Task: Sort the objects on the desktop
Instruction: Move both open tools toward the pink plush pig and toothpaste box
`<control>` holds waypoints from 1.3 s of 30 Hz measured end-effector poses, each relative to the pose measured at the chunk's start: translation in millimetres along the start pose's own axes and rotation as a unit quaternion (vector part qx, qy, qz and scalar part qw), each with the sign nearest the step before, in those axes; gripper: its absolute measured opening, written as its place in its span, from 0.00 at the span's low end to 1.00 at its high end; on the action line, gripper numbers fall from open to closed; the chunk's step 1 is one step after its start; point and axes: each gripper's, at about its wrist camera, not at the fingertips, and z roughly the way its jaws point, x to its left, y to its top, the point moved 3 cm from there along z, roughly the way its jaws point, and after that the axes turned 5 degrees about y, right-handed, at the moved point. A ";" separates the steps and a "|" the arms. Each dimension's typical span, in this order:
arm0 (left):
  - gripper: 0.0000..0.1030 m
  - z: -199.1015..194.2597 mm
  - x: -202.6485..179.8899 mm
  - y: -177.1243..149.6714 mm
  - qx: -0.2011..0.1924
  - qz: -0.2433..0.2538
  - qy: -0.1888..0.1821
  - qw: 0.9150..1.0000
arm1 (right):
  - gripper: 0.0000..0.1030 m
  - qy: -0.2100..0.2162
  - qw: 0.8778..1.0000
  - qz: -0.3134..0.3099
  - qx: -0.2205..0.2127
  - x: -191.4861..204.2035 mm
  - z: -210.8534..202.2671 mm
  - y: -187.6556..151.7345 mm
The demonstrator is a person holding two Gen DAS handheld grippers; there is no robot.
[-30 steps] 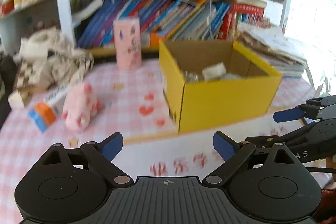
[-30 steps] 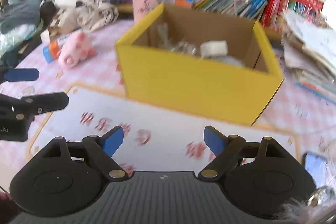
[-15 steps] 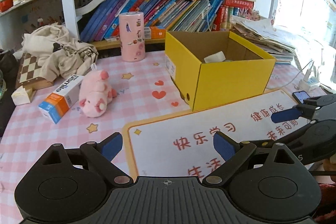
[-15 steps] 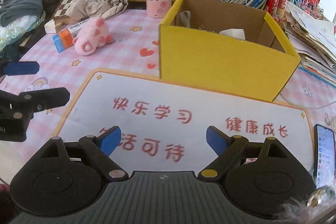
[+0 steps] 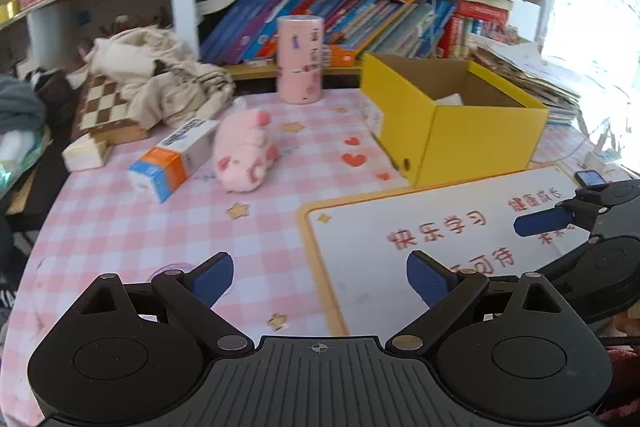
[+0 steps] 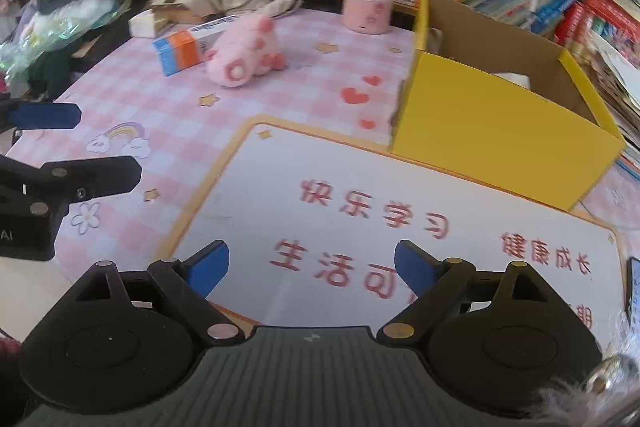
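The left tongs point(image 5: 320, 277) stand wide with nothing between the blue pads, over the near edge of the pink checked counter point(image 5: 120, 227) where a white mat point(image 5: 440, 247) with red characters begins. The right tongs point(image 6: 312, 261) also stand wide and empty, their jaws having just been opening, above that mat. Beyond the mat sits an open yellow box point(image 6: 500, 131); its near wall hides most of the contents, and only a pale scrap shows inside. To the left, farther off, a pink plush pig point(image 5: 244, 151) lies beside an orange-and-white carton point(image 5: 176, 157) whose print is too blurred to read. A pink cylinder point(image 5: 300, 59) stands upright behind them, before the bookshelf point(image 5: 360, 19). A phone point(image 6: 634, 291) is cut off at the right edge.
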 end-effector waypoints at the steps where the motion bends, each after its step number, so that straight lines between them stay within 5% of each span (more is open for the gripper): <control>1: 0.93 -0.8 3.5 -1.1 0.000 -0.003 0.002 1.000 | 0.88 0.001 1.000 -0.004 0.000 3.7 1.1 0.9; 39: 0.93 -2.0 61.3 -10.4 0.006 -0.055 0.036 0.998 | 0.88 0.027 0.997 -0.072 0.011 55.9 28.7 33.5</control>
